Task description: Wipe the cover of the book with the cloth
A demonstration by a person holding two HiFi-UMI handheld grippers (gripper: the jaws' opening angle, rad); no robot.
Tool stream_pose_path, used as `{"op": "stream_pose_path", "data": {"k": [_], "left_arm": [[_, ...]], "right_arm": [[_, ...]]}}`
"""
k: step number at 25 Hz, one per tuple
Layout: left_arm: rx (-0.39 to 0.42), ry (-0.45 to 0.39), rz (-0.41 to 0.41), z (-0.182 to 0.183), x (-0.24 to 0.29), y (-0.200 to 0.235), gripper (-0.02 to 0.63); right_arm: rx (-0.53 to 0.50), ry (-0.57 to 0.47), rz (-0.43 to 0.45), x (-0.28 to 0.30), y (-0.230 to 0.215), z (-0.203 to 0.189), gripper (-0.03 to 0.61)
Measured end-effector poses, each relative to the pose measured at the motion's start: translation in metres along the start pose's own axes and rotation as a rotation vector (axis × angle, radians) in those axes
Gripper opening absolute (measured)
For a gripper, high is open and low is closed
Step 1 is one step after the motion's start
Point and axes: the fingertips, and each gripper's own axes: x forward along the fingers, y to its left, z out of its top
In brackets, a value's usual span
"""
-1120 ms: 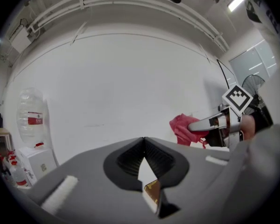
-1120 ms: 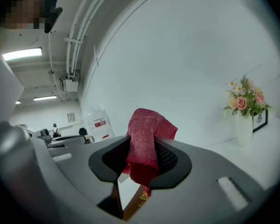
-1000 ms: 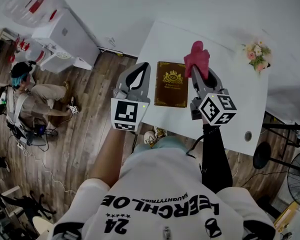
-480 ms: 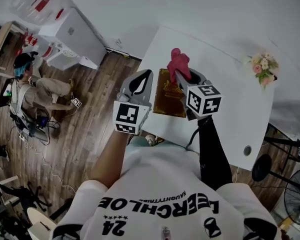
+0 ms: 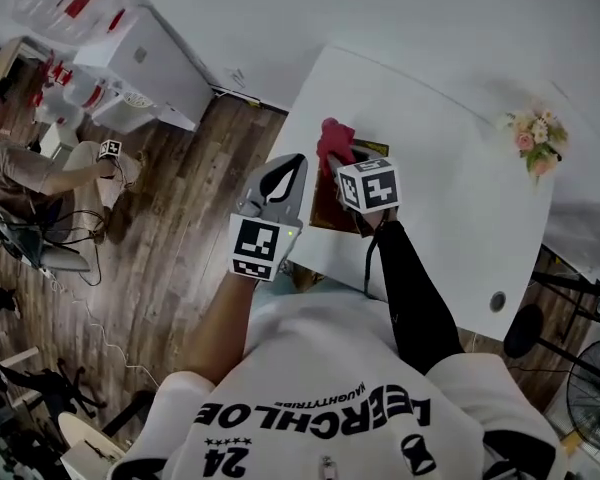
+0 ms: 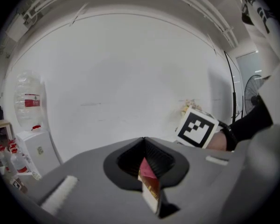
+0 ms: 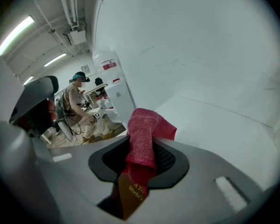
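A dark brown book (image 5: 324, 206) with gold print lies near the left edge of the white table (image 5: 450, 218); my right gripper hides most of it. That right gripper (image 5: 338, 156) is shut on a red cloth (image 5: 333, 136) and hovers over the book's far left part. In the right gripper view the cloth (image 7: 142, 129) bulges out of the shut jaws, with the book's cover (image 7: 130, 192) just below. My left gripper (image 5: 292, 160) is shut on nothing, beside the book at the table's left edge. Through its jaw opening show the book's edge (image 6: 151, 192) and a bit of cloth (image 6: 146, 169).
A small bunch of flowers (image 5: 536, 138) stands at the table's far right. A round cable hole (image 5: 497, 300) is near its front right corner. On the wooden floor to the left stand a white cabinet (image 5: 140, 68) and a seated person (image 5: 10, 168). A fan (image 5: 590, 368) stands at the right.
My right gripper has carried the red cloth leftward, from the table right of the book to over the book's far left part. The left gripper has stayed by the table's left edge.
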Motion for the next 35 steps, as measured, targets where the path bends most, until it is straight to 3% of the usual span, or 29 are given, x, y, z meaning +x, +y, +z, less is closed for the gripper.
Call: {"op": "stream_pose_path", "data": {"k": [7, 11, 26, 30, 35], "left_arm": [[-0.008, 0.011, -0.005, -0.007, -0.006, 0.009, 0.057], [-0.014, 0.009, -0.008, -0.007, -0.005, 0.013, 0.057], [-0.037, 0.005, -0.085, -0.002, 0.022, -0.008, 0.057], [-0.040, 0.008, -0.087, -0.003, 0.024, -0.010, 0.057], [-0.046, 0.011, -0.081, -0.005, 0.025, -0.011, 0.057]], "right_arm": [[0.035, 0.115, -0.003, 0.033, 0.000, -0.031, 0.101], [0.041, 0.126, -0.017, 0.031, -0.004, -0.040, 0.101], [0.201, 0.108, -0.258, -0.030, -0.098, -0.069, 0.101], [0.235, 0.107, -0.286, -0.037, -0.112, -0.078, 0.101], [0.116, 0.012, -0.320, -0.047, -0.105, -0.050, 0.101]]}}
